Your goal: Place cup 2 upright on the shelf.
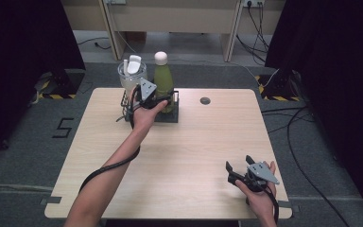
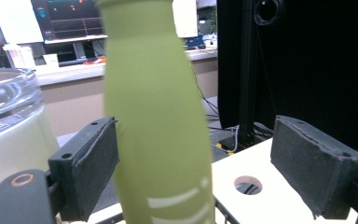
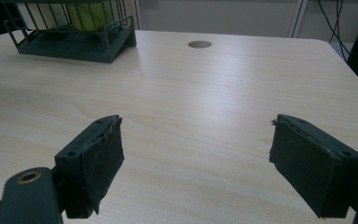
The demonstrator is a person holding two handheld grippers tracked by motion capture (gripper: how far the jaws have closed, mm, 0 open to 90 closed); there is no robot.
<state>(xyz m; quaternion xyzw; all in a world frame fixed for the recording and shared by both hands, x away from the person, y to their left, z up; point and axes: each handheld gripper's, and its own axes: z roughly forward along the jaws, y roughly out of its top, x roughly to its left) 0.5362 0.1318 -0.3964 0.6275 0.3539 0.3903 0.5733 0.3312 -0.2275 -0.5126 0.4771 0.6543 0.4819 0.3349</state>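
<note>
The left hand-held gripper [image 1: 158, 100] is reaching across the tabletop [image 1: 179, 156] to a green bottle [image 1: 163, 81] at the far edge. In the left gripper view the bottle [image 2: 161, 121] is standing upright between the jaws: one pad [image 2: 93, 163] is lying against its side, while the other pad [image 2: 307, 163] is standing well clear of it, with bare tabletop showing in the gap. So the jaws are apart around the bottle, not clamped on it.

The bottle is sitting in a dark wire rack [image 1: 166, 115], and its white cap [image 1: 160, 57] is rising above the person's hand. Just beside it, on the left in the high view, a clear jar [image 1: 131, 74] is standing in the same rack with a white piece [image 1: 133, 64] on top; its glass rim [image 2: 9, 100] is showing in the left gripper view, close to the bottle.

The right hand-held gripper [image 1: 238, 171] is resting low over the near right corner of the tabletop, well apart from the rack. Its jaws are spread wide with nothing between them but pale wood [image 3: 196, 116]. Farther off in the right gripper view, the rack [image 3: 74, 39] and a round hole [image 3: 199, 44] in the tabletop are showing.
</note>
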